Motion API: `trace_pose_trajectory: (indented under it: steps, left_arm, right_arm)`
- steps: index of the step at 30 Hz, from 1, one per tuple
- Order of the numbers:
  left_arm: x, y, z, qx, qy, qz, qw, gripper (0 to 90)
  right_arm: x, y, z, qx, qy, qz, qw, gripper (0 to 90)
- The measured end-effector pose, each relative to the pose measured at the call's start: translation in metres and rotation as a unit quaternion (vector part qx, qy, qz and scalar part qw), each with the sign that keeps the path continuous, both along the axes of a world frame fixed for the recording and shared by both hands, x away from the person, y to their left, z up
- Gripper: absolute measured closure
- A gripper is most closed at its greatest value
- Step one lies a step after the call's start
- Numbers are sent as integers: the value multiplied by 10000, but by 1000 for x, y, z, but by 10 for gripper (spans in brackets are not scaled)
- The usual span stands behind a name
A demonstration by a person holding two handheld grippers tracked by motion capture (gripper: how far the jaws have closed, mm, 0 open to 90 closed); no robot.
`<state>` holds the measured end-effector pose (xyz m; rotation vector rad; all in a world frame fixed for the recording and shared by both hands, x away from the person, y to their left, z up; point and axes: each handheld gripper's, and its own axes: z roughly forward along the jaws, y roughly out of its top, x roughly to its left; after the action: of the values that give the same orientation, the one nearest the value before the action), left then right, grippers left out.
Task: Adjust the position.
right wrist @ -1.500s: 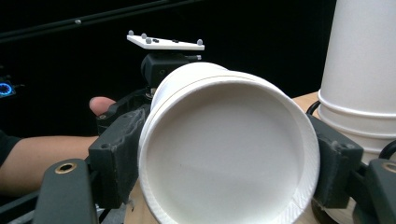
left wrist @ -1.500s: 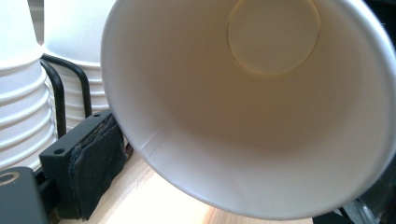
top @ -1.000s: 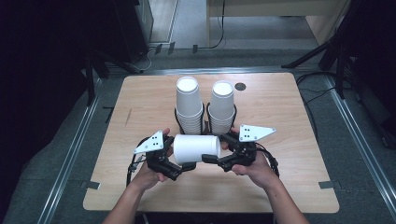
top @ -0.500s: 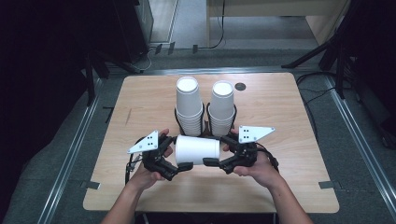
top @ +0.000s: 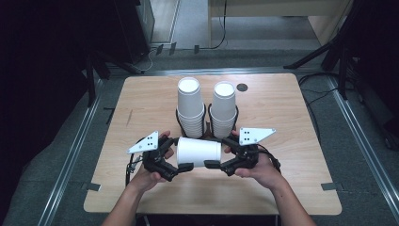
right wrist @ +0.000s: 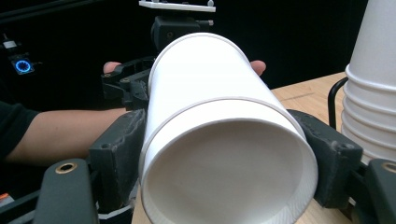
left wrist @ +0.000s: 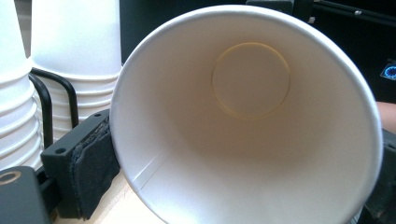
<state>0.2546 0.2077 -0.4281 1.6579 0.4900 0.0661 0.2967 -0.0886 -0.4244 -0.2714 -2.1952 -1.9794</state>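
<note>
A white paper cup [top: 198, 151] lies sideways above the wooden table [top: 291, 188], just before two cup stacks [top: 190, 106]. The right gripper [top: 214, 164] clamps its base end; the left gripper [top: 181, 165], jaws just closing, flanks its rim. Grey floor [top: 61, 155] surrounds the table.

White paper cup [top: 198, 151], plain and unprinted, lay on its side above the near middle of the wooden table, just in front of two stacks of like cups. Its long axis ran left to right. The open mouth, with a rolled rim, faced left [left wrist: 247, 121]; the recessed, ringed base faced right [right wrist: 224, 172]. The interior was empty.
</note>
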Motion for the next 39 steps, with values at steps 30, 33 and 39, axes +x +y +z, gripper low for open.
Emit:
trace_pose_trajectory:
  steps: [30, 33, 39]
  left_arm:
    - [-5, -2, 0, 184, -145, -280, 9993, 95]
    - [-6, -3, 0, 345, -155, -289, 9989, 96]
    - [-7, 1, 2, 610, -160, -245, 9977, 97]
  right_arm:
    - [1, -4, -2, -639, -73, 120, 9979, 61]
    - [0, -6, 1, -753, -151, 105, 9970, 34]
    - [-3, -14, 10, -953, -306, -32, 9950, 1]
